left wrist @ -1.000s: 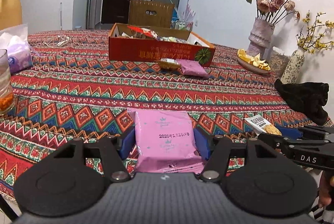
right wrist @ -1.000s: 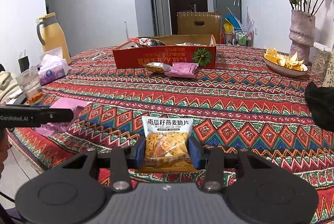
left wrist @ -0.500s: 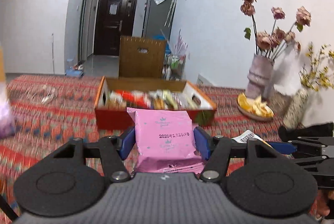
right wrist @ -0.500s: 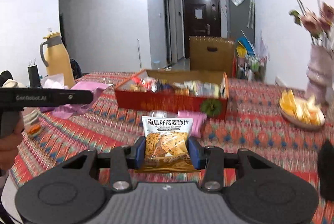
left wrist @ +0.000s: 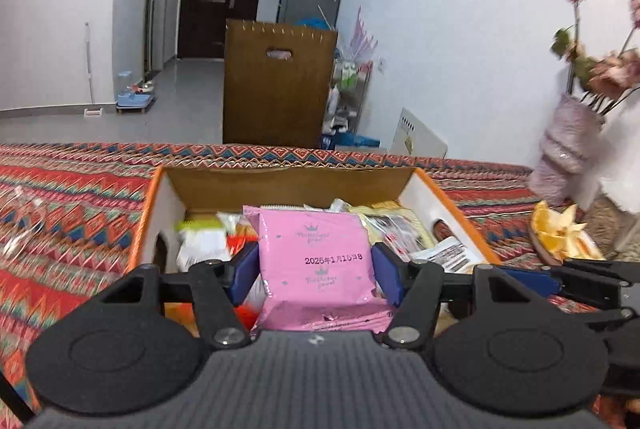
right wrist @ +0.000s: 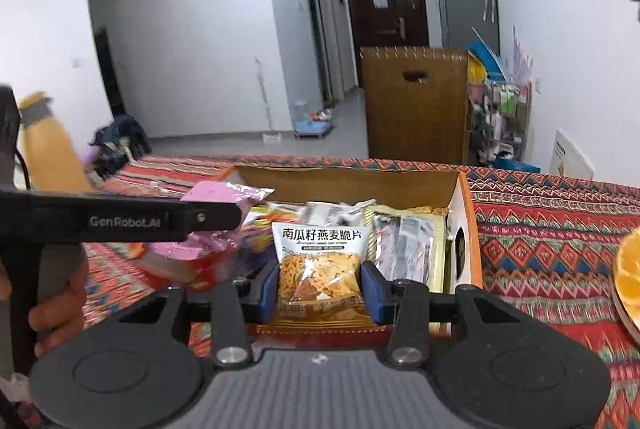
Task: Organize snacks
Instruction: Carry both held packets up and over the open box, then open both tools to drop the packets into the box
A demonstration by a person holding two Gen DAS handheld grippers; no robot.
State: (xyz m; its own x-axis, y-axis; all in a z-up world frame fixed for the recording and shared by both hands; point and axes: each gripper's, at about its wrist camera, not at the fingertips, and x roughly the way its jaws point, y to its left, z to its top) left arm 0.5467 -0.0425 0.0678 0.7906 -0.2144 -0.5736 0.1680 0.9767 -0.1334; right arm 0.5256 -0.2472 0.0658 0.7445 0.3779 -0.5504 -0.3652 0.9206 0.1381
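My left gripper (left wrist: 316, 271) is shut on a pink snack packet (left wrist: 316, 257) and holds it over the open cardboard snack box (left wrist: 288, 183), which is full of several snack packets. My right gripper (right wrist: 320, 287) is shut on a pumpkin-seed oat crisp packet (right wrist: 318, 265) and holds it over the same box (right wrist: 344, 181), near its right half. The left gripper with the pink packet (right wrist: 216, 195) shows at the left in the right wrist view. The right gripper's arm (left wrist: 580, 281) shows at the right in the left wrist view.
A patterned tablecloth (left wrist: 72, 197) covers the table. A plate of orange slices (left wrist: 560, 233) and a vase of dried roses (left wrist: 568, 145) stand to the right of the box. A yellow jug (right wrist: 48, 153) stands at the left. A brown chair back (left wrist: 280, 85) is behind the table.
Both grippers have lifted their packets from the table front and carried them forward to above the box. Both stay shut on their packets.
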